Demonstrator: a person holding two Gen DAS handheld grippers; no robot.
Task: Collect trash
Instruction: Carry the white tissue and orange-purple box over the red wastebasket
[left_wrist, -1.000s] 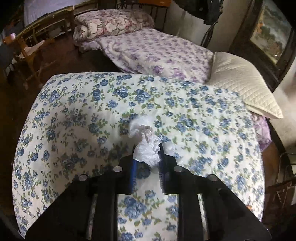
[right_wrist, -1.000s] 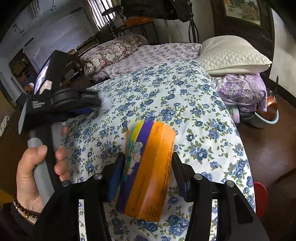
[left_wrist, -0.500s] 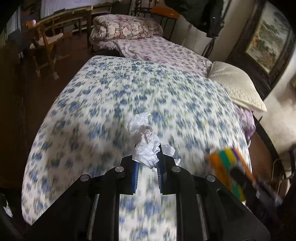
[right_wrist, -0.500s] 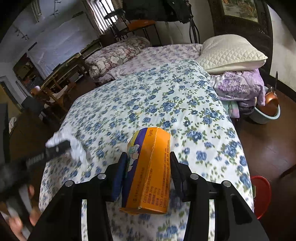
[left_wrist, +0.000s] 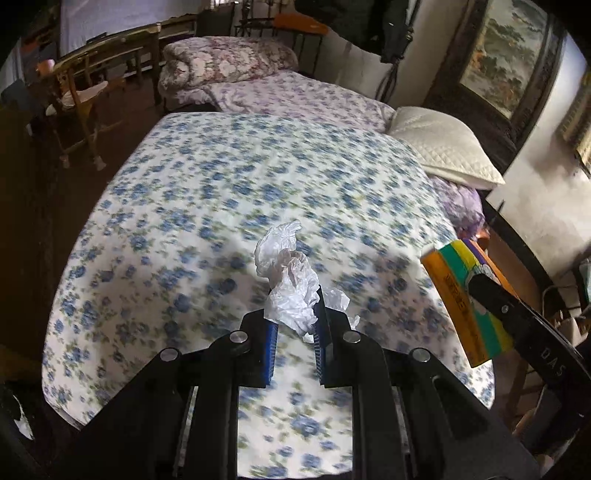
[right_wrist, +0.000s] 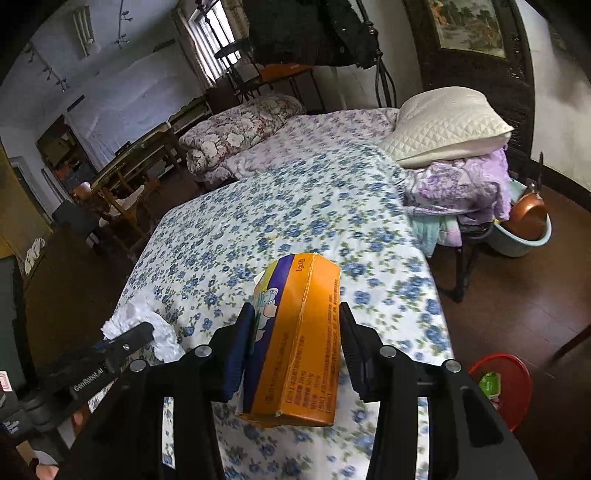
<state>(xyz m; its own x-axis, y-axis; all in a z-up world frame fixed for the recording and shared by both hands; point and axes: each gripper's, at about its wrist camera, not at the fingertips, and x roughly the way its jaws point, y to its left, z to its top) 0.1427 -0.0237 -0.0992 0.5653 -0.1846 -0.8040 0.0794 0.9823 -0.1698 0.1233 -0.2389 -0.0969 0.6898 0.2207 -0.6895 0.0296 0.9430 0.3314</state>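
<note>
I see a bedroom, with the bed (left_wrist: 229, 192) under a blue-flowered cover filling the middle of both views and a white quilted pillow (right_wrist: 448, 123) at the upper right. A second ago the left view sat low over the cover; now it shows more of the bed, down to its near edge, and dark floor along the left.

My left gripper (left_wrist: 293, 319) sits at bottom centre of its view, its jaws narrow and pinched on a crumpled white tissue (left_wrist: 286, 280) that sticks up above the blue pads. That grip looks the same as a second ago, and the tissue hangs clear above the cover.

My right gripper (right_wrist: 297, 343) holds an orange and purple carton (right_wrist: 304, 339) upright between its pads, at bottom centre of its view. Its jaws have just closed in a little on the carton. Earlier the carton was smeared with blur; now its print is sharp. The same carton now shows at the right edge of the left view, where a second ago there was none.

A red bin (right_wrist: 504, 386) stands on the floor at the lower right of the right view, more of it in sight than before.
</note>
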